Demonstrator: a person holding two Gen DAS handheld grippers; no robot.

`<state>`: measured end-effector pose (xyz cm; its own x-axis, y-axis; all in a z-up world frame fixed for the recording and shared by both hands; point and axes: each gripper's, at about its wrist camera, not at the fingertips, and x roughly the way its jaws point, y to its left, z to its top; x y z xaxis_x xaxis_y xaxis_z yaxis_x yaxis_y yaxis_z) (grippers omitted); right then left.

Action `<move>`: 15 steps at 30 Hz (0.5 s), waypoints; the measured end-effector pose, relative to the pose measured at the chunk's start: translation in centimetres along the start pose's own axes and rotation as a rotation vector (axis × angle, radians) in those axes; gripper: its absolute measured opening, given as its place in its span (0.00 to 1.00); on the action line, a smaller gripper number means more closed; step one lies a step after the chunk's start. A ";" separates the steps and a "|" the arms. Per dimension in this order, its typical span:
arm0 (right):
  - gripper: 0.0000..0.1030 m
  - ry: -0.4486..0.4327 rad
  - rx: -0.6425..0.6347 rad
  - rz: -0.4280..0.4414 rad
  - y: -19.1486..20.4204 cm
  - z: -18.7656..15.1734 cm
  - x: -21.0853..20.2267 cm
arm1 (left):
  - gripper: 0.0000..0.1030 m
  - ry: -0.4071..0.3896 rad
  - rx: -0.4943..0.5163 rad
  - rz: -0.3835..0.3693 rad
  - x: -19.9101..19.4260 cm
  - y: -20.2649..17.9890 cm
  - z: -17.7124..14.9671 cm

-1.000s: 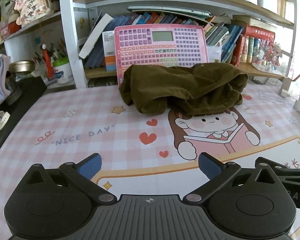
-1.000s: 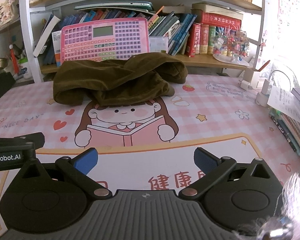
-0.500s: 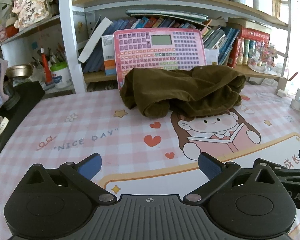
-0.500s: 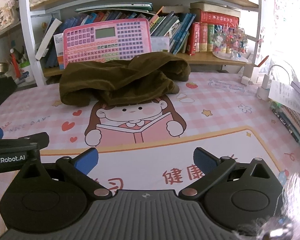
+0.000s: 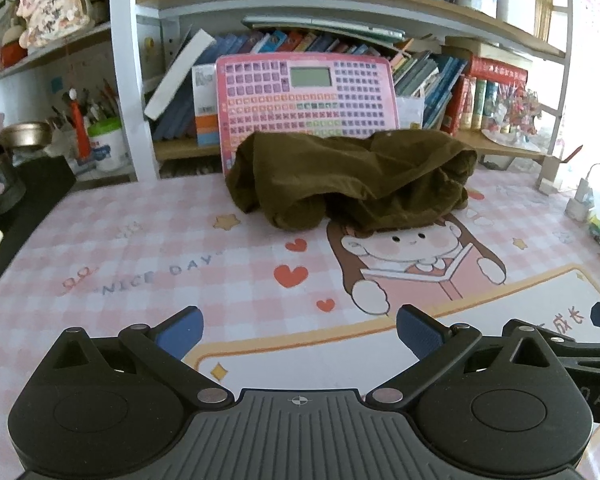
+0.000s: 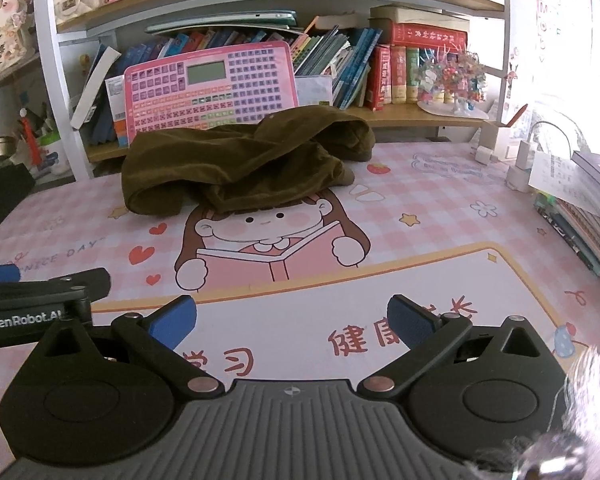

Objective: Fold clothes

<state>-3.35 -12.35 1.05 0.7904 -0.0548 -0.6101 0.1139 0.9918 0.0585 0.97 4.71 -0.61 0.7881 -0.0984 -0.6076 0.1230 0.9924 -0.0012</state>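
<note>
brown garment (image 5: 352,178) crumpled; both tongs spread, empty

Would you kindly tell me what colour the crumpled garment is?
Dark olive-brown; the garment shows best in the right wrist view.

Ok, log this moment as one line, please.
stage: approach | left gripper: open, empty | right gripper: open, empty | brown garment: crumpled on desk mat, untouched, ahead of both

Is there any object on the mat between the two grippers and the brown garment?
Nothing visible. Only bare pink desk mat lies between the open left gripper, the open right gripper and the crumpled brown garment. The pink keyboard toy stands behind the garment.
</note>
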 end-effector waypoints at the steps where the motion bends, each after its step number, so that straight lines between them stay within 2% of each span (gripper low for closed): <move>1: 1.00 0.000 -0.001 0.002 -0.1 0.0 0.0 | 1.00 0.006 -0.003 -0.001 0.1 -0.1 0.0; 6: 1.00 0.004 -0.004 0.021 -0.7 0.1 0.4 | 1.00 0.029 -0.012 0.010 0.4 -0.6 0.0; 15: 1.00 0.011 -0.019 0.099 -3.4 1.2 2.3 | 1.00 0.040 -0.056 0.093 1.0 -3.3 0.7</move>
<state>-1.25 -16.00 0.39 0.7904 0.0449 -0.6109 0.0239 0.9943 0.1039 1.76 1.33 -0.69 0.7698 -0.0038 -0.6383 0.0157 0.9998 0.0130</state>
